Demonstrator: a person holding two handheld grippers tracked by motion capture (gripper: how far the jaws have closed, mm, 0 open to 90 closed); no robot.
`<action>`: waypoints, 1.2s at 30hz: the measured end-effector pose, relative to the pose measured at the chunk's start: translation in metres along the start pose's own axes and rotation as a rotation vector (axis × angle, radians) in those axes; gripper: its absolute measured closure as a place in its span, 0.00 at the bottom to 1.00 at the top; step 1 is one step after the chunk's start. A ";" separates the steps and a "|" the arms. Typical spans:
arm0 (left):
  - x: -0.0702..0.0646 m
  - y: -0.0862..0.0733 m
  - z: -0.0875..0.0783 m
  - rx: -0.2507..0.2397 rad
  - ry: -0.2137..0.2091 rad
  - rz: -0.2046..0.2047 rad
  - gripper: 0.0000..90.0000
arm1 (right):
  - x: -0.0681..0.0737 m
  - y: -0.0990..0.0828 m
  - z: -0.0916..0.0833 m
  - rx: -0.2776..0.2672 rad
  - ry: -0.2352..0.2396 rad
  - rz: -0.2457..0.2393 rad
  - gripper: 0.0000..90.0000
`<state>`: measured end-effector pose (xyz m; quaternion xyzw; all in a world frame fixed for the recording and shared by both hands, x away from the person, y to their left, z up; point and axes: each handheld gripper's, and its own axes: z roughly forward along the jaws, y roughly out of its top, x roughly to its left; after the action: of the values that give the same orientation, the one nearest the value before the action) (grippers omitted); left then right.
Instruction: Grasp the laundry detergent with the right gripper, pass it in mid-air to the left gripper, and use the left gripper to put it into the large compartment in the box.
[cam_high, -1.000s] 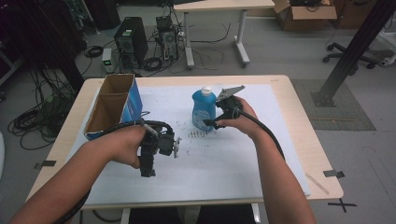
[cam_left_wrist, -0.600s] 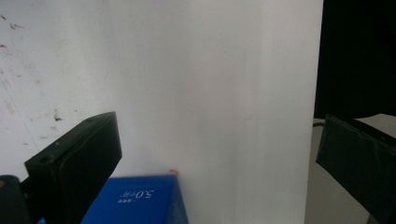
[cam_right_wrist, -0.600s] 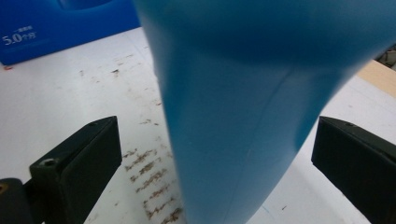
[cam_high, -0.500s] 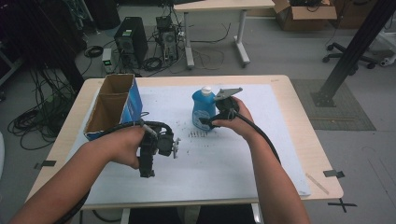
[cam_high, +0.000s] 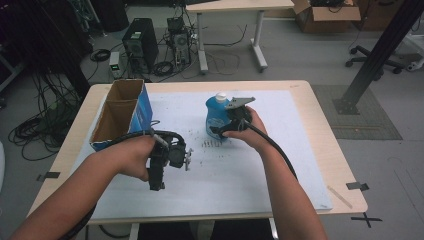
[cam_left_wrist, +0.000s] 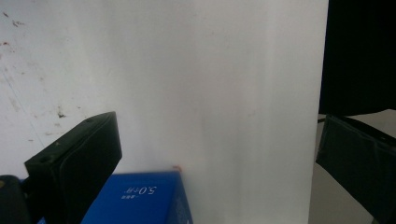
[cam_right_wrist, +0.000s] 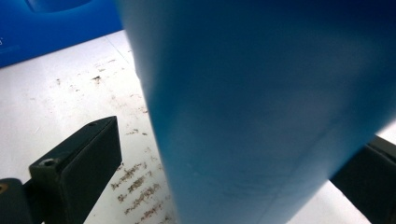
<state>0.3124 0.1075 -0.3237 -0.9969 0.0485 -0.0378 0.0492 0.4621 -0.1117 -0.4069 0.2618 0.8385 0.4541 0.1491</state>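
Standing upright, the blue bottle (cam_high: 216, 117) — white-capped — sits between the right gripper (cam_high: 226, 131)'s wide jaws, ungripped.

Blue plastic bottle (cam_high: 216, 116) with a white cap, standing upright on the white mat near the middle of the table. Up close in the right gripper view its blue wall (cam_right_wrist: 261, 107) sits between the two black jaws, slightly blurred.

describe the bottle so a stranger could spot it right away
On the white mat covering the table, look near the middle toward the far edge. The bottle stands upright there between the right gripper's open jaws: blue with a white cap, unlike the open-topped box left of it.
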 end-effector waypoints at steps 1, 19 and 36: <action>0.000 0.000 0.000 0.005 -0.002 0.001 0.00 | 0.000 0.000 0.000 -0.002 -0.002 0.002 0.02; 0.001 -0.002 -0.002 0.009 0.002 -0.005 0.00 | -0.003 -0.002 0.000 -0.019 0.006 0.027 0.20; 0.003 0.004 -0.005 0.009 0.010 0.004 0.00 | -0.004 -0.003 0.000 -0.014 0.007 0.020 0.29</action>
<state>0.3147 0.1027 -0.3189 -0.9964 0.0505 -0.0427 0.0537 0.4643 -0.1149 -0.4090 0.2676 0.8331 0.4624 0.1434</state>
